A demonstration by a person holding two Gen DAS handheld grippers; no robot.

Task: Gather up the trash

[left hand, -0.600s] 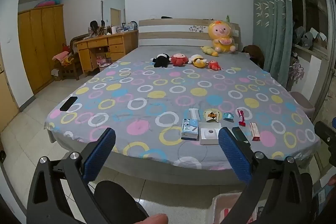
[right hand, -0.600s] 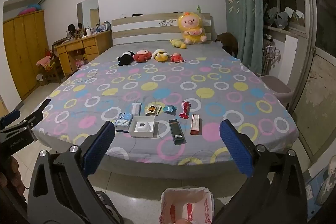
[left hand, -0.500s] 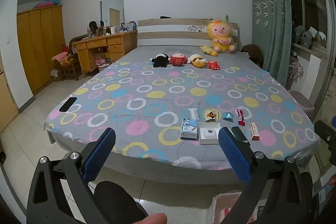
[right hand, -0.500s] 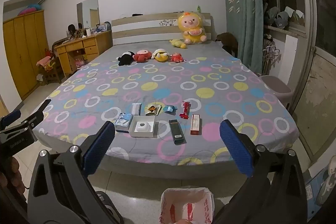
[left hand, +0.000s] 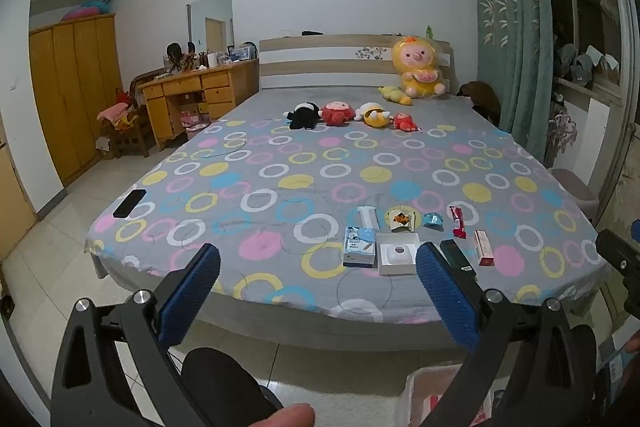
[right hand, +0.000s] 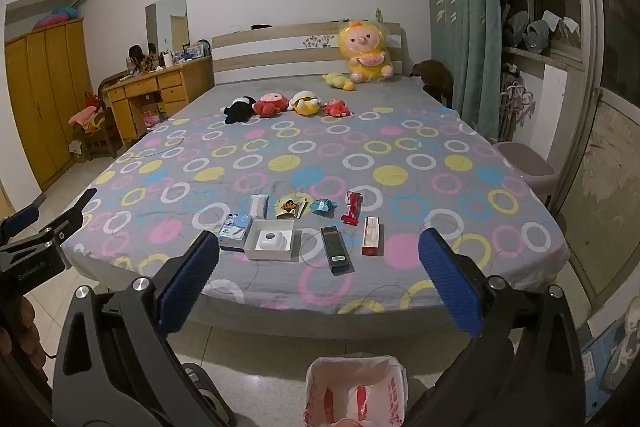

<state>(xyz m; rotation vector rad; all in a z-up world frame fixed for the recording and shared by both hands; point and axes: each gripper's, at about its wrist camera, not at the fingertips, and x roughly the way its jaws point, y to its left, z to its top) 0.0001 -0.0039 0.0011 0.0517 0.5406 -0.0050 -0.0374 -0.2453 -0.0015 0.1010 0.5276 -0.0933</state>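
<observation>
Several bits of trash lie near the foot of the bed: a blue-white carton, an open white box, a black flat box, a red-white carton, a red wrapper, a teal wrapper, a yellow snack packet and a white tube. A bin lined with a white-red bag stands on the floor below. My right gripper is open, short of the bed, holding nothing. My left gripper is open too, left of the white box.
Plush toys line the middle of the bed and a big yellow one leans on the headboard. A black phone lies at the bed's left edge. A desk and wardrobe stand left; a stool and curtain right.
</observation>
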